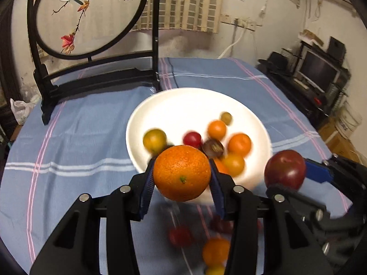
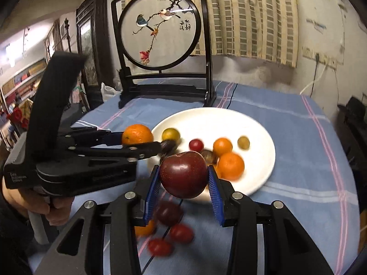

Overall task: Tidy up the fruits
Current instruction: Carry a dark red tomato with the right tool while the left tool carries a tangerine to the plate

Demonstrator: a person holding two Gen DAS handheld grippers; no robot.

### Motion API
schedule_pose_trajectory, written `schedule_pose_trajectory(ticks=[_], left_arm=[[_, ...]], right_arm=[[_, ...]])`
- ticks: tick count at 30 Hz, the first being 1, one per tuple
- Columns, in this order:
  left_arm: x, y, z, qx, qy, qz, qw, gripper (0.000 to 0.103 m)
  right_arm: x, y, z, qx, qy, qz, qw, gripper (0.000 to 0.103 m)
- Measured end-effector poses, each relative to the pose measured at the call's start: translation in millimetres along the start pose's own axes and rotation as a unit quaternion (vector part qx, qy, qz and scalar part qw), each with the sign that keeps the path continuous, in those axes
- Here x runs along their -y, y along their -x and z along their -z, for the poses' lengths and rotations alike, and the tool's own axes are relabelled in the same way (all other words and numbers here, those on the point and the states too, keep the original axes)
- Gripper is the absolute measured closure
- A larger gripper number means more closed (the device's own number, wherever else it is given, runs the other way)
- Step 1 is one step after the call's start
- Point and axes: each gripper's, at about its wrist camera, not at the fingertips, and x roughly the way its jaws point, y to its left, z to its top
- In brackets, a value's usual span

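While L jaws grip 1 orange (image 1: 181, 173) & R jaws 1 plum (image 2: 183, 174), plate (image 2: 229, 119) holds approx 8 sm fruits.

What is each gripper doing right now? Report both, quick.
Left gripper: closed on the orange.
Right gripper: closed on the dark red plum.

Orange (image 1: 181, 173) and dark-red plum (image 2: 183, 177) aloft; small fruits on white plate (image 1: 183, 105).

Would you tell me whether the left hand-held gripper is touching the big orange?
Touching: the left wrist view shows the left hand-held gripper with both pads pressed against the orange.
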Motion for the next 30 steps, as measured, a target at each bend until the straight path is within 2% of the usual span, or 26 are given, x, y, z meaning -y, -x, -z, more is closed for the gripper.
schedule_pose_trajectory(ticks=[3,7,14,15,16,17,18,20,21,25,30], left_arm=[[-4.1,-21.0,-11.9,-0.012,0.013,-0.016,0.9997,0.060],[-2.0,-41.3,-20.5,-0.020,0.014,-0.018,0.9995,0.060],[-1.9,-57.6,-23.1,-0.021,0.019,-0.023,0.9993,0.059],[-2.2,-58.0,-23.4,-0.020,0.023,-0.029,0.9991,0.055],[-2.7,-58.3,-24.3,-0.020,0.028,-0.043,0.9985,0.044],[-4.0,-57.1,-24.6,-0.020,0.034,-0.056,0.9976,0.040],[-5.2,-54.4,-24.2,-0.020,0.038,-0.057,0.9974,0.037],[-7.5,-46.7,-22.2,-0.018,0.043,-0.047,0.9978,0.033],[-8.5,-42.5,-20.6,-0.017,0.044,-0.049,0.9977,0.028],[-7.2,-21.1,-10.7,0.003,0.042,-0.065,0.9970,0.019],[3.4,4.1,4.8,0.026,0.006,-0.099,0.9947,0.017]], right_arm=[[8.9,-24.4,-8.4,-0.008,-0.004,0.013,1.000,0.062],[19.8,-49.9,-11.9,-0.022,-0.014,0.022,0.999,0.062],[23.7,-67.6,-11.9,-0.023,-0.017,0.026,0.999,0.061],[25.5,-69.4,-11.9,-0.022,-0.024,0.028,0.999,0.060],[26.4,-69.8,-11.8,-0.023,-0.029,0.027,0.999,0.060],[28.0,-69.3,-11.9,-0.022,-0.034,0.029,0.999,0.057],[29.2,-67.7,-11.7,-0.020,-0.037,0.032,0.999,0.051],[31.0,-60.8,-11.4,-0.014,-0.039,0.028,0.999,0.047],[31.3,-57.4,-11.1,-0.012,-0.038,0.026,0.999,0.046],[30.5,-41.1,-6.7,-0.009,-0.036,0.023,0.999,0.045],[23.5,-24.5,7.9,-0.018,-0.023,0.041,0.999,0.044]])
